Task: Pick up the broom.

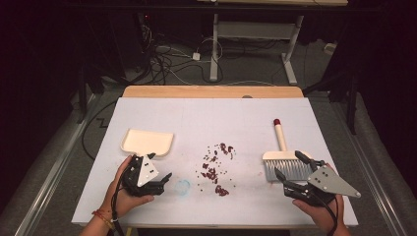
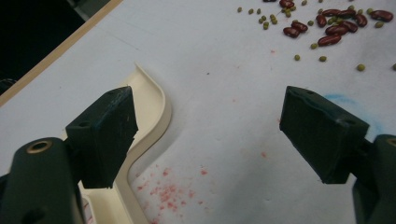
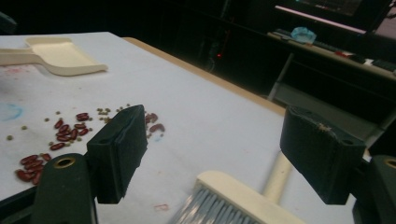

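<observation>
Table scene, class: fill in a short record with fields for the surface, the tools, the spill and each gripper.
Surface: white table with a wooden far edge
Dustpan: cream dustpan, at the left, beside the left gripper
Brush: cream-handled brush with grey bristles, at the right, just ahead of the right gripper
Spill: red and small green beans scattered mid-table, between the two tools
Left gripper: jaws open, holding nothing
Right gripper: jaws open, holding nothing
</observation>
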`<state>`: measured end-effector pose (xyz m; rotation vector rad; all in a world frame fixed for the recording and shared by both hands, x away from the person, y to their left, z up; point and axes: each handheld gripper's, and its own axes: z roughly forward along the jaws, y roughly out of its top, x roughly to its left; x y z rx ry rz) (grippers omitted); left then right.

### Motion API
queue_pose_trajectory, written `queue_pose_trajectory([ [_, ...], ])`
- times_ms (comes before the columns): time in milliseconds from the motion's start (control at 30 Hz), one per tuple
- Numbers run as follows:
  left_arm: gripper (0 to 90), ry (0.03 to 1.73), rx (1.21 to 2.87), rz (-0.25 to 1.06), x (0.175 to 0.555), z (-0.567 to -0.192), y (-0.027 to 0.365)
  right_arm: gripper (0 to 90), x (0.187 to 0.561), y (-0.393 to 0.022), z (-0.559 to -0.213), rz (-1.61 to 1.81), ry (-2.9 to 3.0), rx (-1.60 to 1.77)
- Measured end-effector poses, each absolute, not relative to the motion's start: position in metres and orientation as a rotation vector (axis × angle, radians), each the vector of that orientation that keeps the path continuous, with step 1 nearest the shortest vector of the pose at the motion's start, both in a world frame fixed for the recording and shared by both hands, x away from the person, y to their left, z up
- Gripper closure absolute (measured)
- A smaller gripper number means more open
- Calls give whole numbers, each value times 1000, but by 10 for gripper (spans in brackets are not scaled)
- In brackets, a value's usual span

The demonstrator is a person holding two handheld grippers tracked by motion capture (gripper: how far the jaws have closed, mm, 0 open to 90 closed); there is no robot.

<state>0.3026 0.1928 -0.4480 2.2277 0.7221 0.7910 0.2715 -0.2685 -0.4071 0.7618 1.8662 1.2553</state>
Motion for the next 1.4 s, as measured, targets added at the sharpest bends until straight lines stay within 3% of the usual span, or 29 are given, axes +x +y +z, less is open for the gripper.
queue_pose_trajectory([
  [733,185,700,2225,778,299,-447,197,221,297,-272,-420,1133,1921,884],
  [1400,185,696,2251,752,302,-451,193,254,395,-289,-410,903,1956,1226],
])
